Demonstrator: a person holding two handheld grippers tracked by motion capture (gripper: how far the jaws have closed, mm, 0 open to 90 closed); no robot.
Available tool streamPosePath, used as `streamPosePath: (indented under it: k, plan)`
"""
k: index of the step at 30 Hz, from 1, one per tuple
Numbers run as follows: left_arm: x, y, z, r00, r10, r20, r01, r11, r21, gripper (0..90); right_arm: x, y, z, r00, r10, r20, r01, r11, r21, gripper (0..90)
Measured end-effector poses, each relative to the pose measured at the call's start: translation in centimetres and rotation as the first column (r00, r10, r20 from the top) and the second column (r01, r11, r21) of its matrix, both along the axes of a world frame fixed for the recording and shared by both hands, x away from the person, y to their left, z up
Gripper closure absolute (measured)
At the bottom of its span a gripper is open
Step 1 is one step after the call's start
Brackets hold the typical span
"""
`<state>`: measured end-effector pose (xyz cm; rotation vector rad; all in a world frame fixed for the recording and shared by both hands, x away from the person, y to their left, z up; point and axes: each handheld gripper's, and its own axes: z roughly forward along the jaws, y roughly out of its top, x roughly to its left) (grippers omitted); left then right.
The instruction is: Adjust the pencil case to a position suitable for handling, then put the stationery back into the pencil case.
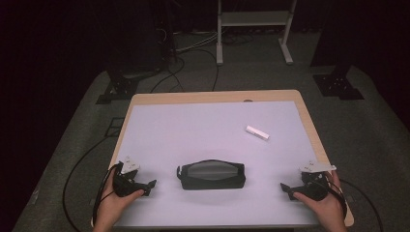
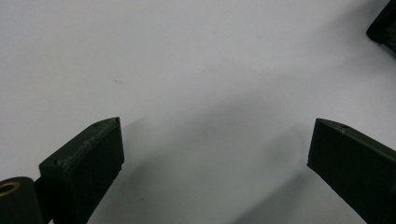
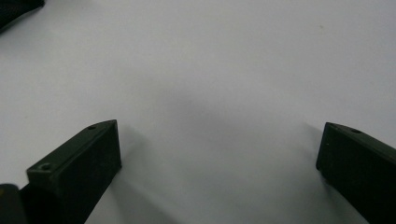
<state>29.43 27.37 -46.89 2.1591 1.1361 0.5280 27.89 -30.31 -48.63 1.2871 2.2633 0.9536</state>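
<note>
A black zip pouch (image 1: 211,174) with a grey mesh top lies at the front middle of the white table mat (image 1: 203,125). A small white stick-like object (image 1: 256,132) lies farther back, to the right. My left gripper (image 1: 145,187) rests on the mat left of the pouch, held in a hand. My right gripper (image 1: 289,189) rests to the pouch's right. In the left gripper view my left gripper (image 2: 215,126) is open over bare mat, with a corner of the pouch (image 2: 384,28) at upper right. In the right gripper view my right gripper (image 3: 219,126) is open, nothing between the jaws.
The table's wooden rim (image 1: 309,121) frames the mat. Beyond the table, on the grey floor, are black stand bases (image 1: 118,89), cables (image 1: 169,72) and a white metal frame (image 1: 254,29). Cables trail from both grippers off the front edge.
</note>
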Motion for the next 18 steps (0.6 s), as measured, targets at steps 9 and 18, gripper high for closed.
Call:
streamPosePath:
  k: [9, 18]
  plan:
    - [0.21, 0.17, -0.86, 0.9992, 0.04, -0.005, -0.04, 0.999, -0.02, 0.0, 0.05, 0.04, 0.19, 0.9999, -0.005, -0.013, 0.005, 1.0, -0.005, 0.5]
    - [0.17, 0.25, -0.96, 0.9992, 0.039, -0.002, -0.039, 0.9989, -0.025, 0.0, 0.03, -0.3, 0.95, 0.9991, -0.037, -0.019, 0.038, 0.9992, 0.015, 24.1]
